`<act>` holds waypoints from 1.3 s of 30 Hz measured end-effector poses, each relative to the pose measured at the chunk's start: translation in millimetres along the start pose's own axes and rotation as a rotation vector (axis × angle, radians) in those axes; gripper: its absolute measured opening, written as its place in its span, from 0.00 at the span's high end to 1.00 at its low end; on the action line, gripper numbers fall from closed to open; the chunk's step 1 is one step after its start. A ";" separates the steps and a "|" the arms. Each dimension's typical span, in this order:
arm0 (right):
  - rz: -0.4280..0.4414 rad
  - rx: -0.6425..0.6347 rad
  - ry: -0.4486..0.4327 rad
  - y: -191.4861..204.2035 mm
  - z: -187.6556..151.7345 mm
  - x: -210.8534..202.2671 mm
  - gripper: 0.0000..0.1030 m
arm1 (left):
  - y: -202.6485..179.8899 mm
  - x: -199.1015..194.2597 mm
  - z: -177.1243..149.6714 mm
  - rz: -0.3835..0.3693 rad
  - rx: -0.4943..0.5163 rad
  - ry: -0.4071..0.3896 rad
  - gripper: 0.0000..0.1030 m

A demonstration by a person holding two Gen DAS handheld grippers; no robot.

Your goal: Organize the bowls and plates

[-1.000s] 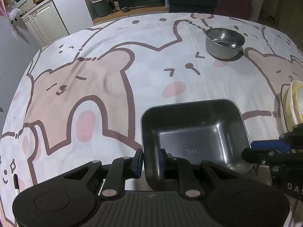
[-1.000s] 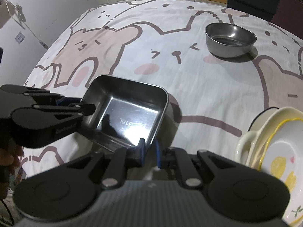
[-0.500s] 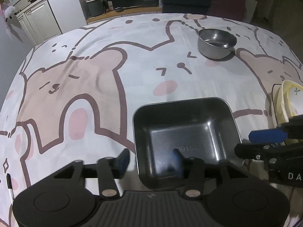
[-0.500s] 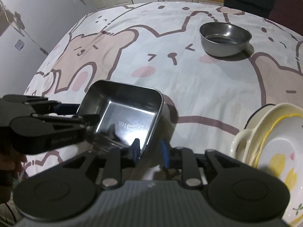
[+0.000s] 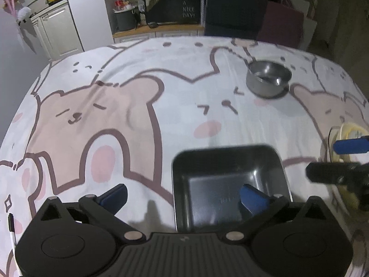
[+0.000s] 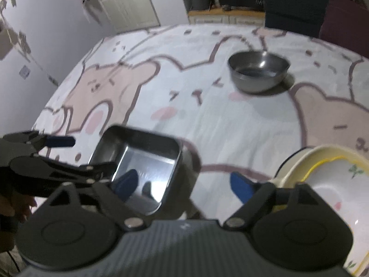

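Observation:
A square steel tray [image 5: 228, 180] rests on the bear-print cloth near the front edge; it also shows in the right wrist view [image 6: 140, 164]. My left gripper [image 5: 184, 198] is open, its jaws spread wide, one fingertip over the tray's near rim. My right gripper [image 6: 184, 184] is open too, straddling the tray's right corner. A round steel bowl [image 5: 267, 78] stands at the far right, also in the right wrist view [image 6: 258, 70]. A stack of cream plates and bowls [image 6: 327, 184] sits at the front right; its edge shows in the left wrist view [image 5: 346, 138].
The table cloth [image 5: 115, 115] spreads to the left and back. A pen [image 5: 11, 228] lies at the front left edge. Dark chairs [image 5: 233, 16] stand behind the table's far edge. The right gripper's fingers [image 5: 350, 145] reach in beside the tray.
Both grippers have let go of the tray's rim and opened wide. Both have drawn back and up a little. The tray now lies flat on the cloth.

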State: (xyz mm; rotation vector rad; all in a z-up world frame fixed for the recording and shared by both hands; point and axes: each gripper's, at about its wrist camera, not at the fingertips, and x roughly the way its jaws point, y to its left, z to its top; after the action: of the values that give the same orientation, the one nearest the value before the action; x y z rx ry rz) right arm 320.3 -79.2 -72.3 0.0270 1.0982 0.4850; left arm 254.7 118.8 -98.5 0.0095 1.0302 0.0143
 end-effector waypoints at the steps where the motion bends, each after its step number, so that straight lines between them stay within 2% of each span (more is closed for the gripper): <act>1: -0.004 0.004 -0.016 -3.3 2.2 -3.7 0.06 | -0.1 -1.5 2.2 0.001 -0.005 -0.014 0.00; 3: -0.013 0.012 -0.048 -11.4 7.5 -10.5 0.00 | -0.9 -4.7 7.4 0.003 -0.009 -0.053 0.00; 11: -0.043 0.083 -0.189 -56.7 34.0 -33.6 0.00 | -15.1 -8.5 41.4 -0.001 -0.074 -0.165 0.00; 14: -0.065 0.106 -0.238 -76.6 46.8 -38.7 0.00 | -25.3 -2.9 55.0 0.009 -0.092 -0.164 0.00; 21: -0.142 0.175 -0.309 -124.9 70.4 -30.3 0.00 | -53.6 21.9 84.7 -0.035 -0.155 -0.161 0.00; 28: -0.210 0.145 -0.282 -151.0 91.9 0.7 0.00 | -75.1 60.7 118.2 -0.027 -0.180 -0.155 0.00; 32: -0.223 0.145 -0.246 -160.1 103.6 18.8 0.00 | -86.4 86.6 136.0 -0.020 -0.153 -0.149 0.00; 39: -0.226 0.148 -0.199 -159.3 118.3 45.1 0.00 | -98.5 127.3 145.5 0.016 -0.109 -0.116 0.00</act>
State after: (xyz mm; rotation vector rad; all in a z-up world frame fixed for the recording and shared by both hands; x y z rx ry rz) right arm 496.1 -178.9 -96.2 0.0779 0.9258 0.1929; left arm 445.7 22.2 -134.2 -0.0798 0.9125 0.0837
